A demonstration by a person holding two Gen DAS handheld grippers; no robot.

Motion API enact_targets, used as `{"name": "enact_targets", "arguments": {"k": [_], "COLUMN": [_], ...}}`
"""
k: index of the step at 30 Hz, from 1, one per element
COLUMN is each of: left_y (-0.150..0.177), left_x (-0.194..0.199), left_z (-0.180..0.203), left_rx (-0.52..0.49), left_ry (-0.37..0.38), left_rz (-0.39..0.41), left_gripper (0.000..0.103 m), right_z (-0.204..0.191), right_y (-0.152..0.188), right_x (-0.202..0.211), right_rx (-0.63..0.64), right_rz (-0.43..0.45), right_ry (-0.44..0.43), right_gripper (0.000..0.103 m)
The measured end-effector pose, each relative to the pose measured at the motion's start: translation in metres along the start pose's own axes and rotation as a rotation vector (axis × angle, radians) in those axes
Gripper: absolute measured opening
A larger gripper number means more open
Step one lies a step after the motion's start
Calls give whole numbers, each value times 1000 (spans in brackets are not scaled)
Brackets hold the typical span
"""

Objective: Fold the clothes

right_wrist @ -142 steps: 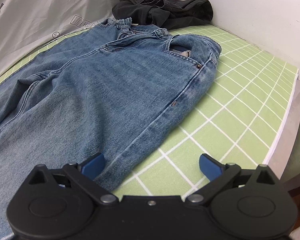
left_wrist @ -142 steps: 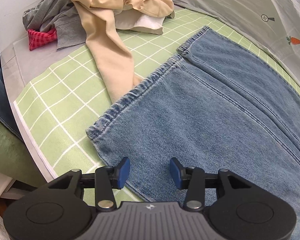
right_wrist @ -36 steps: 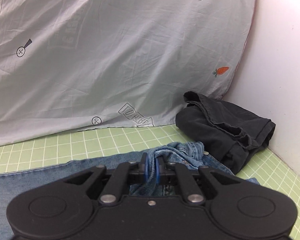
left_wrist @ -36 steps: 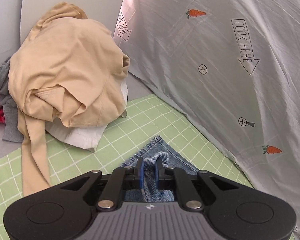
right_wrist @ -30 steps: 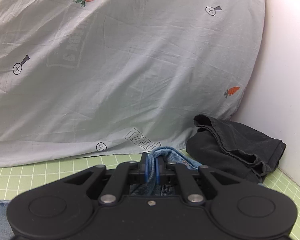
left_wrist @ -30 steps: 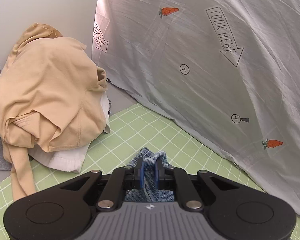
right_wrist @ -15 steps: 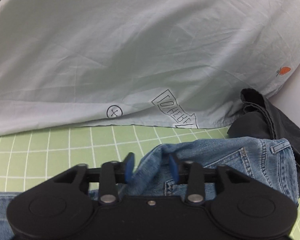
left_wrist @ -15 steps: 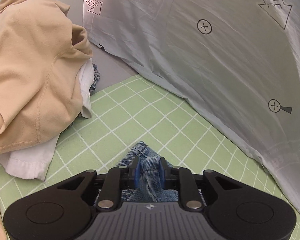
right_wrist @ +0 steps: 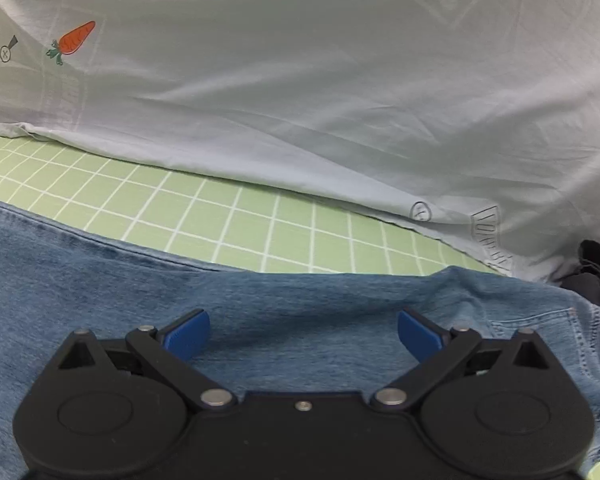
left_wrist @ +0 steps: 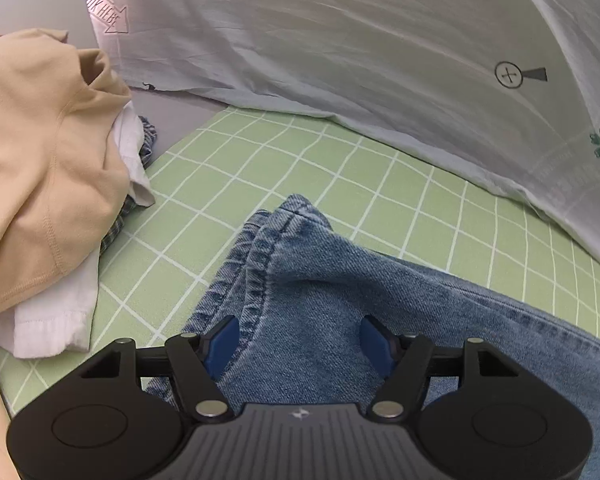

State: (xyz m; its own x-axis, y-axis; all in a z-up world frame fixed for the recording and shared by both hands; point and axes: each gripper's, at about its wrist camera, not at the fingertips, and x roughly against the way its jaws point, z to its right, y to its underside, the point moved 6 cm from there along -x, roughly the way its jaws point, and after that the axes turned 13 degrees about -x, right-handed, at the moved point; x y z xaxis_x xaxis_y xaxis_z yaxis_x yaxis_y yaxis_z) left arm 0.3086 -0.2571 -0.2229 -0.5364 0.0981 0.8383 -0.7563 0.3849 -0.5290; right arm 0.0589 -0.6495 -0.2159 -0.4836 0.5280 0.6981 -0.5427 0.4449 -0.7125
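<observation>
The faded blue denim jeans (left_wrist: 400, 320) lie doubled lengthwise on the pale green mat with a white grid (left_wrist: 260, 168), just short of the hanging grey sheet printed with carrots and arrows (left_wrist: 360, 60). The left gripper (left_wrist: 298, 340) sits over the hem end; its fingers have just been opening and now stand apart, with a raised fold of denim between them but not pressed by the pads. The right gripper (right_wrist: 302, 334) hovers over the seat end, near the back pocket; its fingers have also just been opening and are spread wide, nothing pinched.

The step in hand looks like the release after bringing one leg over the other. To do it well, both grippers should lift clear without dragging the top layer, and the puckered hem, which lies beside the heap of beige and white clothes (left_wrist: 48, 168), wants flattening so its two edges line up. A crooked seam here would likely carry into the next fold across the length.
</observation>
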Motion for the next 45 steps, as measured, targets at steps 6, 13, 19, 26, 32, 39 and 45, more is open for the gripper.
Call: {"name": "enact_targets", "arguments": {"k": [6, 13, 19, 26, 32, 39, 45], "left_y": [-12, -19, -18, -51, -65, -31, 16], "left_x": [-9, -26, -25, 10, -12, 2, 19], "left_z": [11, 1, 0, -22, -47, -28, -16], "left_rx": [-134, -43, 9, 9, 132, 97, 147], "left_ry": [-38, 11, 120, -5, -91, -90, -42], "left_rz": [33, 63, 126, 260, 182, 101, 11], "left_gripper": [75, 76, 15, 12, 30, 76, 77], "right_z": [-10, -9, -8, -12, 10, 80, 143], "right_y": [-1, 5, 6, 5, 10, 29, 63], "right_x": [-19, -27, -26, -4, 35, 68, 65], "right_rx": [-136, -192, -207, -223, -267, -341, -514], "right_rz": [-78, -101, -117, -134, -93, -20, -58], "right_ry": [-30, -5, 5, -67, -78, 119, 295], "right_gripper": [101, 101, 101, 101, 101, 101, 101]}}
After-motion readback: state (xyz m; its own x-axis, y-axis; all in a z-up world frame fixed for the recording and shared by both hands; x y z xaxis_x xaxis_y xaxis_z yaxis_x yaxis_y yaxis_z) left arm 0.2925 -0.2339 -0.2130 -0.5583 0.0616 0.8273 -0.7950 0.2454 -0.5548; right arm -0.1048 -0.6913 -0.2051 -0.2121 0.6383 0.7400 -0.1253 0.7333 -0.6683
